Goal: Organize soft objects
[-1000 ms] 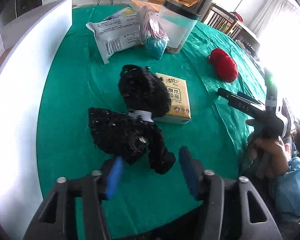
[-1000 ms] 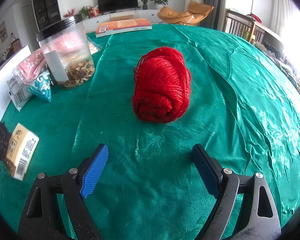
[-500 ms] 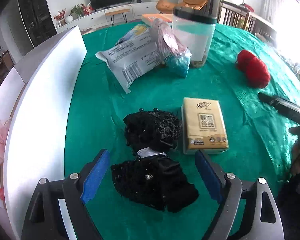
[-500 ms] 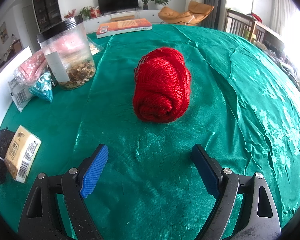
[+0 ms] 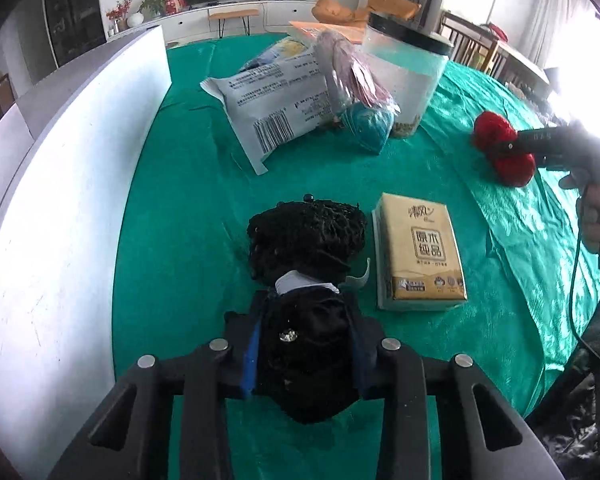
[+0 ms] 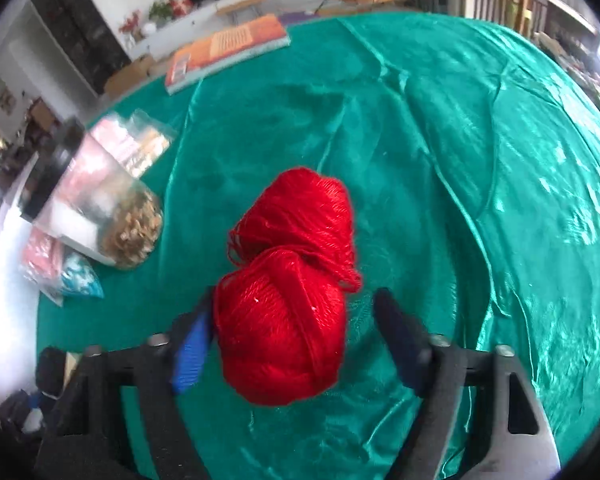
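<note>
A black knitted soft item point(image 5: 306, 256) with a white label lies on the green tablecloth. My left gripper point(image 5: 305, 344) is shut on its near end. A red yarn ball point(image 6: 288, 292) lies further right; it also shows in the left wrist view point(image 5: 500, 152). My right gripper point(image 6: 296, 340) is open with its jaws on either side of the yarn's near end; the left pad point(image 6: 190, 350) touches or nearly touches it, the right pad point(image 6: 400, 340) stands apart.
A tissue pack point(image 5: 418, 252) lies right of the black item. Behind it are a white snack bag point(image 5: 272, 108), a small bag of pink and teal items point(image 5: 360, 96) and a clear jar point(image 5: 404, 80). A white board point(image 5: 68, 184) runs along the left. An orange book point(image 6: 228, 52) lies far back.
My left gripper moved onto the black item and shut on its near end. My right gripper moved forward and tilted down, so the red yarn now sits between its open jaws.
</note>
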`<state>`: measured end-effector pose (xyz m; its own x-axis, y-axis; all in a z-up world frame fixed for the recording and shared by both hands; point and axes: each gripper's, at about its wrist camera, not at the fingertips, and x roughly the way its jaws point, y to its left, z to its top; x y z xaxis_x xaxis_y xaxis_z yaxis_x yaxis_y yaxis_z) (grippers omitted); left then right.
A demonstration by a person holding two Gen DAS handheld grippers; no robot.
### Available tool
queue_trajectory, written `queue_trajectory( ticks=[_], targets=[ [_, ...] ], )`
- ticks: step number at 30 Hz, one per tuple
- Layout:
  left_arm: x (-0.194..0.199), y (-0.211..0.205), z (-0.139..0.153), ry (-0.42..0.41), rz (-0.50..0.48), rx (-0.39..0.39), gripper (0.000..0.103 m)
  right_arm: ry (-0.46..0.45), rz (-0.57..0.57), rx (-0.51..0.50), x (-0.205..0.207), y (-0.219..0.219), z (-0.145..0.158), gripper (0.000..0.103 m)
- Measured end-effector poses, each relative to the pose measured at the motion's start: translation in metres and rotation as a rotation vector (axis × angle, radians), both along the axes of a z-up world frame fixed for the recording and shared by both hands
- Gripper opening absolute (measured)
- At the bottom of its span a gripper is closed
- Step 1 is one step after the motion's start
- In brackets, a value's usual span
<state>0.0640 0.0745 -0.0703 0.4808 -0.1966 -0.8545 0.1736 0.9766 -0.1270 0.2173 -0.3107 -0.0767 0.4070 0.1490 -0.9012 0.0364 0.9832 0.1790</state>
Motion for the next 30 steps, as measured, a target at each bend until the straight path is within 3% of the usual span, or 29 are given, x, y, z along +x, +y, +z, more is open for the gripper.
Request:
queue_trajectory(
  ticks=[2,6,11,14,18,19,20,21,22,23,24,26,30],
  targets=[
    [0.004,0.013,0.008,-0.017,0.048,-0.068,0.033,-0.022,-0.034,-0.039,0.007,0.0,0.011,0.048],
    [0.013,0.038,0.036,-0.075,0.118,-0.208,0.033,-0.154,-0.054,-0.002,0.013,0.0,0.055,0.048],
    [0.009,0.075,0.087,-0.182,0.165,-0.318,0.033,-0.307,0.046,-0.019,0.007,0.043,0.125,0.048],
    [-0.002,0.107,0.119,-0.264,0.208,-0.268,0.033,-0.35,0.179,0.059,-0.007,0.101,0.159,0.048],
    [-0.026,0.158,0.139,-0.319,0.32,-0.118,0.04,-0.336,0.396,0.238,-0.029,0.205,0.179,0.048],
    [-0.032,0.171,0.138,-0.315,0.355,-0.081,0.056,-0.319,0.451,0.291,-0.035,0.232,0.179,0.049],
    [-0.037,0.183,0.136,-0.308,0.394,-0.044,0.082,-0.3,0.506,0.354,-0.041,0.256,0.178,0.054],
    [-0.043,0.194,0.134,-0.308,0.429,-0.023,0.093,-0.279,0.553,0.431,-0.046,0.278,0.175,0.058],
    [-0.051,0.205,0.132,-0.321,0.468,-0.013,0.101,-0.252,0.592,0.51,-0.05,0.296,0.17,0.07],
    [-0.058,0.215,0.13,-0.336,0.506,-0.007,0.101,-0.221,0.621,0.569,-0.054,0.311,0.164,0.079],
    [-0.063,0.222,0.128,-0.337,0.537,0.0,0.101,-0.2,0.64,0.593,-0.057,0.321,0.16,0.078],
    [-0.069,0.227,0.123,-0.338,0.557,-0.003,0.101,-0.216,0.654,0.57,-0.066,0.323,0.156,0.078],
    [-0.065,0.207,0.113,-0.336,0.48,-0.083,0.101,-0.349,0.544,0.428,-0.08,0.26,0.141,0.078]
  ],
)
